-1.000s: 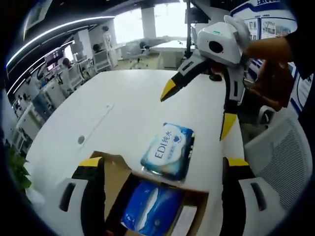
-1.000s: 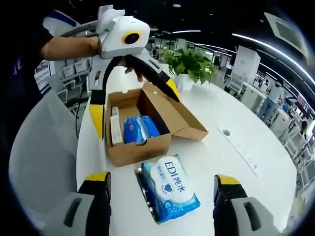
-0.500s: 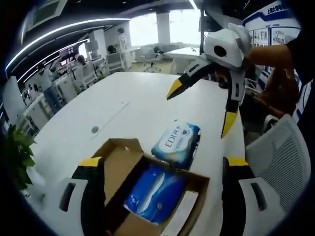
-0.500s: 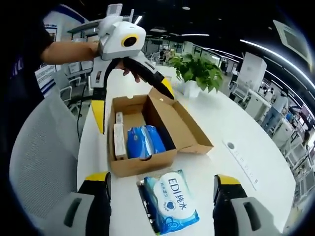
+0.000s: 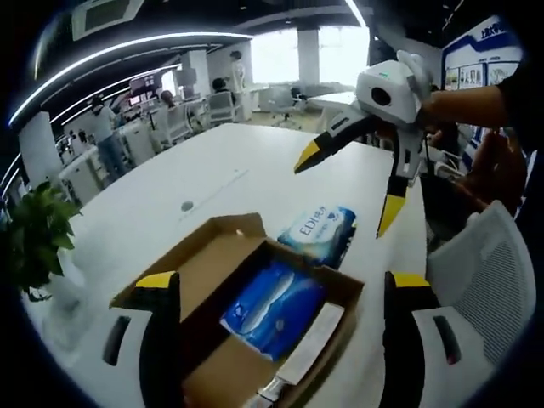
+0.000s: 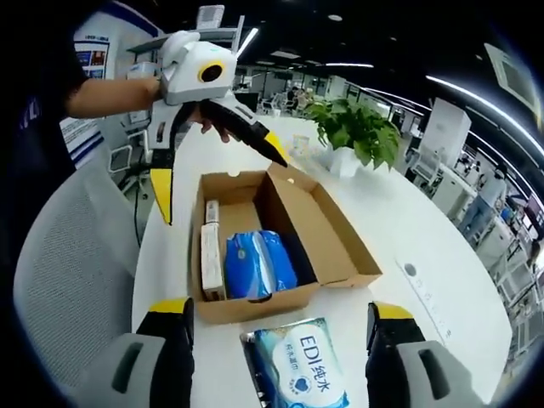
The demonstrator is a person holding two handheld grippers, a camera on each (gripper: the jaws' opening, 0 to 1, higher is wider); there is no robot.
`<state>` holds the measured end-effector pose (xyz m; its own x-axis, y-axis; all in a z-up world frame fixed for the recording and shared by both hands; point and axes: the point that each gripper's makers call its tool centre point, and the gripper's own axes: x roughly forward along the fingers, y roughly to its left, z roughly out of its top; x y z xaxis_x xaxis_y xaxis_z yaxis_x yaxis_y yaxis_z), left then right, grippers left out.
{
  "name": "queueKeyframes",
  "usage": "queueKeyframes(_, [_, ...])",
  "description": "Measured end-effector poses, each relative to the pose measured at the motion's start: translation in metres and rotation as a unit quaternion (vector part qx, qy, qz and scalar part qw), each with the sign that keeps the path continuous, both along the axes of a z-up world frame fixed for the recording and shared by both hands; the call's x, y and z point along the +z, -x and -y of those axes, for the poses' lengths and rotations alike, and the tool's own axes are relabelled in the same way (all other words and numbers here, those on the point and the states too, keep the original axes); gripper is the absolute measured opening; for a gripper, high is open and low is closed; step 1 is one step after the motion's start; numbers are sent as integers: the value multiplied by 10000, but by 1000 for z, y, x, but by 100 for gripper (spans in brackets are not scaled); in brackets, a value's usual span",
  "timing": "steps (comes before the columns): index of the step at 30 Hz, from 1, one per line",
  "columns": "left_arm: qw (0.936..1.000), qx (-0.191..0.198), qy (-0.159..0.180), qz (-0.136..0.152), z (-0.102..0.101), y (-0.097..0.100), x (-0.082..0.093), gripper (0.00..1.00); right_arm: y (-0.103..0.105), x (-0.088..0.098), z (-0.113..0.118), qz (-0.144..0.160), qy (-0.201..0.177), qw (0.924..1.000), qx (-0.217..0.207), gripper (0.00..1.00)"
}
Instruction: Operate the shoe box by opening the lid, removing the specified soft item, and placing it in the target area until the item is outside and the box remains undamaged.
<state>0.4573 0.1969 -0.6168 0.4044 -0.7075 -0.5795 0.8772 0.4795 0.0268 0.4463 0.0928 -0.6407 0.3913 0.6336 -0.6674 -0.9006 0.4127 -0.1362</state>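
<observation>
The brown shoe box (image 6: 223,308) (image 5: 353,290) stands open on the white table, its lid (image 6: 327,229) folded back flat. Inside lie a blue soft pack (image 6: 257,263) (image 5: 272,308) and a narrow white box (image 6: 211,259) (image 5: 308,342). A blue-and-white wet-wipe pack (image 6: 299,376) (image 5: 320,230) printed "EDI" lies on the table just outside the box. My right gripper (image 6: 279,321) (image 5: 344,185) is open and empty above the wipe pack. My left gripper (image 5: 279,285) (image 6: 217,180) is open and empty, held over the box's far end.
A potted green plant (image 6: 354,129) (image 5: 34,242) stands on the table beyond the lid. A grey mesh chair (image 6: 64,280) (image 5: 476,289) sits beside the table. A round cable port (image 5: 187,206) and a flush strip lie in the tabletop. Office desks and people fill the background.
Both views pulled back and up from the box, so more of its inside shows. The wipe pack stays on the table. Both grippers remain open.
</observation>
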Motion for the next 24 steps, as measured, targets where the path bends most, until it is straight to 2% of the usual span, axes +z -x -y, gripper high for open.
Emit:
queueKeyframes(5, [9996,266,113,54,-15,2,3,99,-1,-4,-9,6,17,10000,75,83])
queueKeyframes(17, [9981,564,149,181,-46,19,2,99,-8,-6,-23,207,76,9997,146,82])
queueKeyframes(24, [9958,778,301,390,-64,24,16,99,-18,-10,-24,206,85,9997,-18,80])
